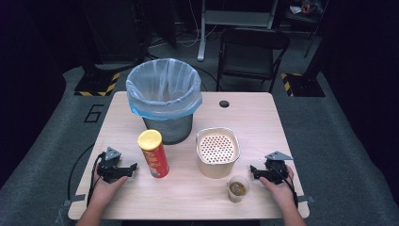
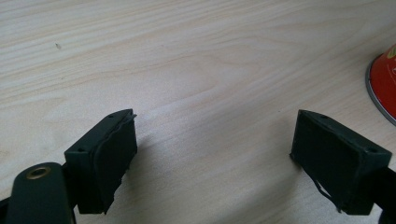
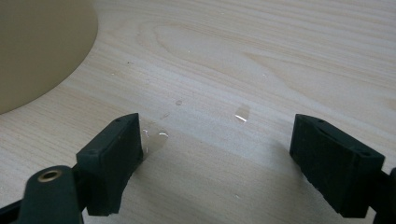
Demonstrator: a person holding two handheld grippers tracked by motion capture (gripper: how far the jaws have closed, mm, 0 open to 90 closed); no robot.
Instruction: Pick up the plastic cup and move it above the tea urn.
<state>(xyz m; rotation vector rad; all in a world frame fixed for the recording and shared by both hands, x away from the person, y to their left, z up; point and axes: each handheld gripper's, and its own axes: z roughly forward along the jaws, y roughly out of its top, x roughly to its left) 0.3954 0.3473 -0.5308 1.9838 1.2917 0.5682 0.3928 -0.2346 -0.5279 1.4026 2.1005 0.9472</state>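
A red crisp can [image 1: 153, 154] with a yellow lid stands upright left of centre on the wooden table [image 1: 254, 117]. My left gripper [image 1: 133, 168] rests open on the table just left of the can, whose red base [image 2: 385, 84] edges the left gripper view. A beige strainer bowl [image 1: 217, 151] with a perforated insert sits at centre right. In front of it stands a small clear cup [image 1: 237, 188] holding brown liquid. My right gripper [image 1: 253, 170] lies open beside the cup, jaws wide apart [image 3: 217, 154] over bare wood with small water drops [image 3: 161, 135]. The bowl's beige wall [image 3: 42, 46] shows close by.
A mesh waste bin [image 1: 164, 98] lined with a pale blue bag stands behind the can at the table's back. A round cable hole [image 1: 224, 103] sits near the far edge. A dark folding chair [image 1: 251, 52] stands beyond the table.
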